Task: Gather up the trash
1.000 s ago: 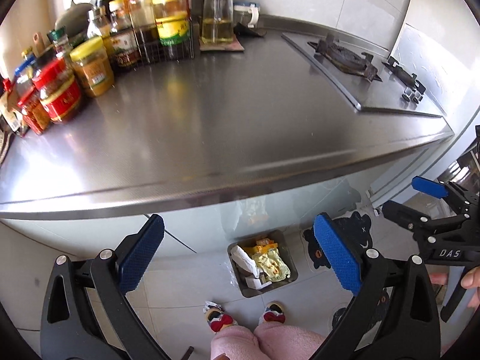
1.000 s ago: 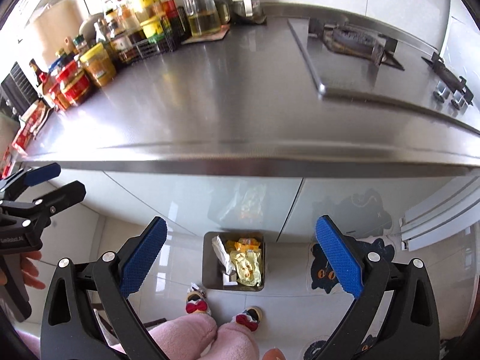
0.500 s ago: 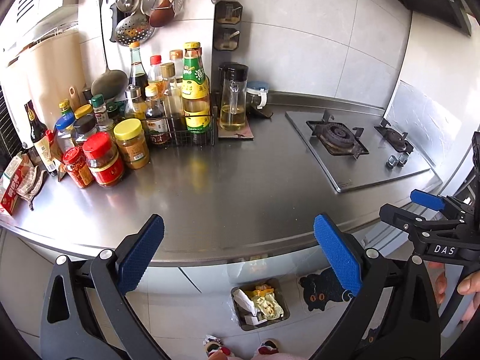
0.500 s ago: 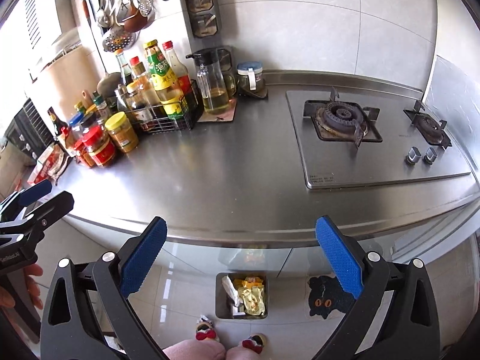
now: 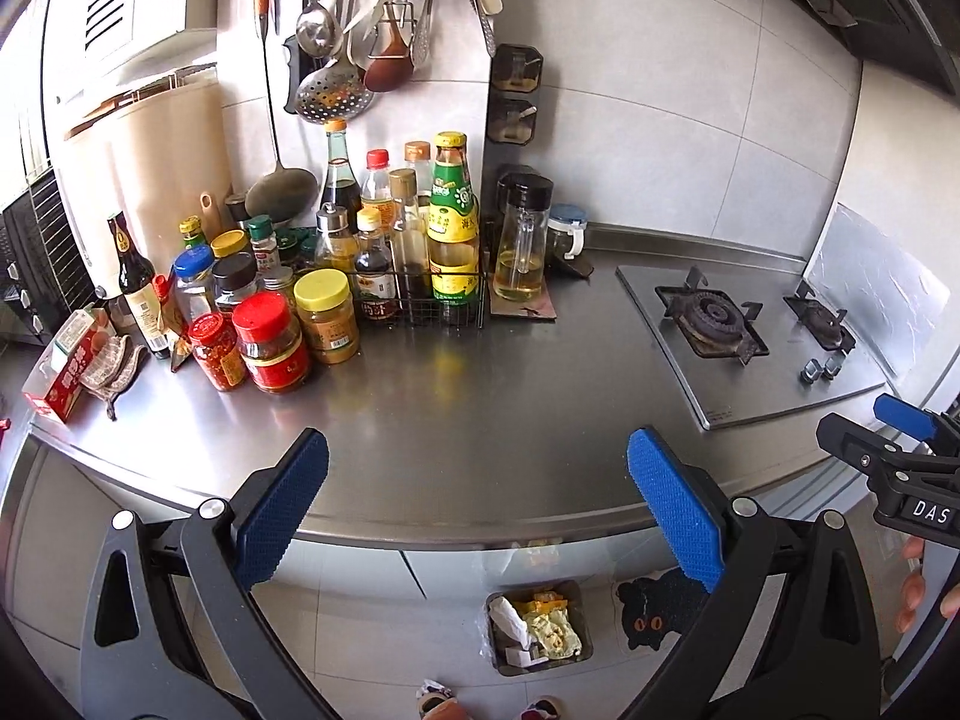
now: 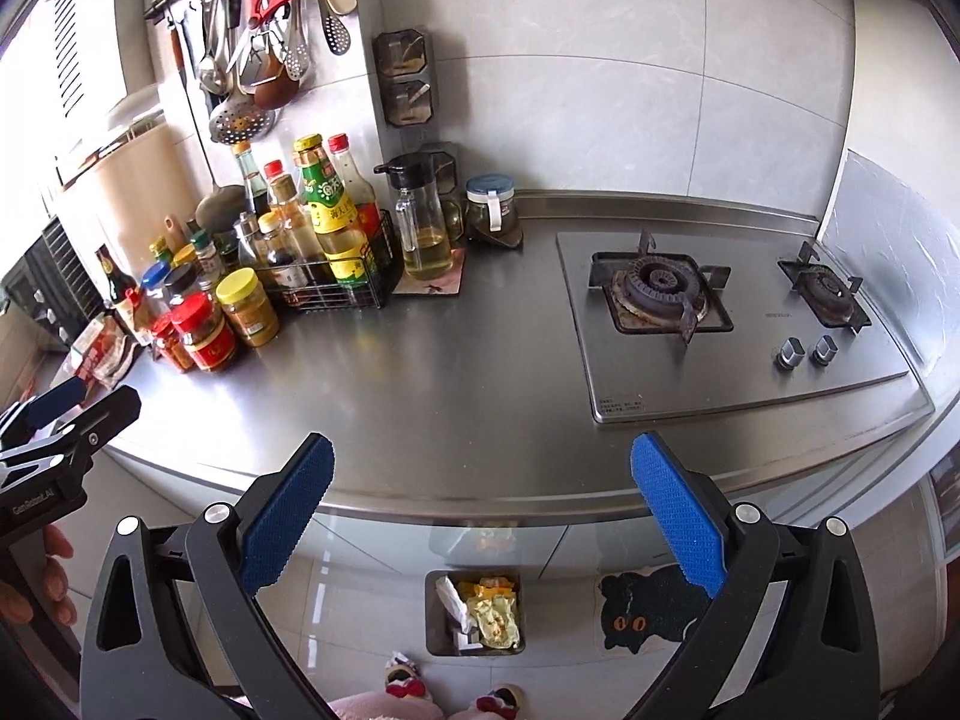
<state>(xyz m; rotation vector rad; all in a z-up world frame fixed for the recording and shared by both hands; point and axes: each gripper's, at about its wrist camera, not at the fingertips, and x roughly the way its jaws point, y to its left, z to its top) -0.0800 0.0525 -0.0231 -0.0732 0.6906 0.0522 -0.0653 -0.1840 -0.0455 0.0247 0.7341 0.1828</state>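
Brushed, glossy steel countertop (image 5: 480, 420); glossy floor tiles (image 6: 360, 612); crumpled paper trash (image 6: 486, 615).

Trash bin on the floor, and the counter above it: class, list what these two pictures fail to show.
- Bin depth: both views, wrappers cover the bottom.
- Stove label: right view, print too small.
- Red box on the counter: left view, lettering warped near the edge.
- Right gripper: left view, cut by the right edge.
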